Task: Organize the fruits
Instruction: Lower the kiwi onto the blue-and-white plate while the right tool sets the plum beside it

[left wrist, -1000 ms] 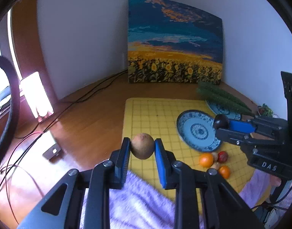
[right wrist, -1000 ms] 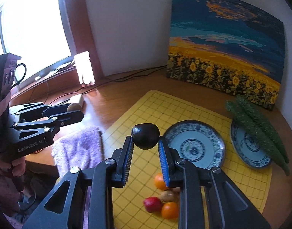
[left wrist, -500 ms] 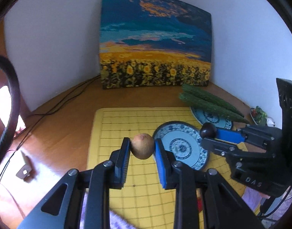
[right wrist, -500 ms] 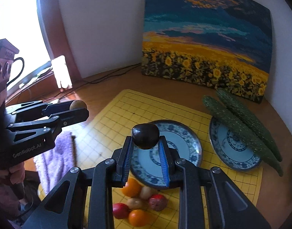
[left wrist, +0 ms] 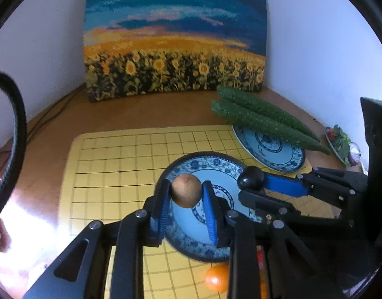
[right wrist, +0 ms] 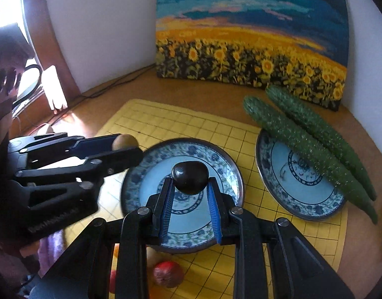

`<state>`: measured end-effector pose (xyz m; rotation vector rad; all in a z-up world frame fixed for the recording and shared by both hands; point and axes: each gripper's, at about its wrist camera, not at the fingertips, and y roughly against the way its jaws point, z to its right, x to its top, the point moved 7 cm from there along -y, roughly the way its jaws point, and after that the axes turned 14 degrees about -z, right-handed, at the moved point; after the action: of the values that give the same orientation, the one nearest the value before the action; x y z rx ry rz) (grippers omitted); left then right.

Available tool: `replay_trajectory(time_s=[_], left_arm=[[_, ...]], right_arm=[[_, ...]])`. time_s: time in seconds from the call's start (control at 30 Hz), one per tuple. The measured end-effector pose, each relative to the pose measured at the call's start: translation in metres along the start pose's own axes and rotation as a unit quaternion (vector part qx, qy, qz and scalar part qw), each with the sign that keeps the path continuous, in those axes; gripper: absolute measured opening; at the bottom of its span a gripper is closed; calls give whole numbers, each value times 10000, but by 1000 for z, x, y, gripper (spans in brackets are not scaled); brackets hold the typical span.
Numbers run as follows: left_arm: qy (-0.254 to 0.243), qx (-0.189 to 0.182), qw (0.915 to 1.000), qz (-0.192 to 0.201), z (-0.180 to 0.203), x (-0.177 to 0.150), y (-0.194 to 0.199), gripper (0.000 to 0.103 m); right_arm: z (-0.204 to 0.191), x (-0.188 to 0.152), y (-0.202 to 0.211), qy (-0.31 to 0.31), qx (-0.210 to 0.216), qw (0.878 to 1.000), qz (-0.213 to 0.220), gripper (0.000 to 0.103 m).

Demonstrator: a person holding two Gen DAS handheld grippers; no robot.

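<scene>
A small brown fruit [left wrist: 186, 190] is gripped between the blue pads of the left tongs [left wrist: 186, 199]. A dark, almost black fruit [right wrist: 190, 177] is gripped in the right tongs [right wrist: 190, 194]. Both tongs are closed tight on their fruit, and both are held above the near plate [right wrist: 223, 172]. This blue-and-white plate is set on a yellow mat [left wrist: 111, 164] with a grid of black lines. The brown fruit is held over the left side of the plate, and the dark fruit is held over the middle. It cannot be told if either fruit is touching the plate.

A second blue-and-white plate [right wrist: 313, 206] is placed to the right, partly on the mat. Two long green cucumbers [right wrist: 305, 144] are laid across it, side by side, with their ends sticking out past its rim.

More fruit is left on the mat just in front of the near plate. A red fruit [right wrist: 168, 273] and an orange fruit [left wrist: 216, 277] can be seen there, partly hidden by the tongs.

A sunflower painting [left wrist: 174, 37] is leaned against the white wall at the back of the brown surface [left wrist: 53, 129].
</scene>
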<state>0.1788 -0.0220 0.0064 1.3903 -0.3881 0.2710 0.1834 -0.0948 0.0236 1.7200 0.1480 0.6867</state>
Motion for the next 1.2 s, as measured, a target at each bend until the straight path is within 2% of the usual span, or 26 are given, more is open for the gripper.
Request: replay_trajectory(time_s=[0.3, 0.97, 1.1, 1.2], left_arm=[[34, 20, 9995, -298, -1, 5, -35, 27], [-59, 43, 9985, -543, 5, 0, -55, 26], [-99, 43, 9985, -533, 6, -1, -52, 27], [-82, 31, 9987, -507, 5, -2, -48, 33]], right_arm=[[17, 1, -23, -121, -75, 9998, -157, 28], [23, -5, -40, -155, -123, 9992, -352, 29], [24, -6, -38, -204, -112, 9991, -365, 32], [25, -7, -32, -207, -199, 9992, -276, 38]])
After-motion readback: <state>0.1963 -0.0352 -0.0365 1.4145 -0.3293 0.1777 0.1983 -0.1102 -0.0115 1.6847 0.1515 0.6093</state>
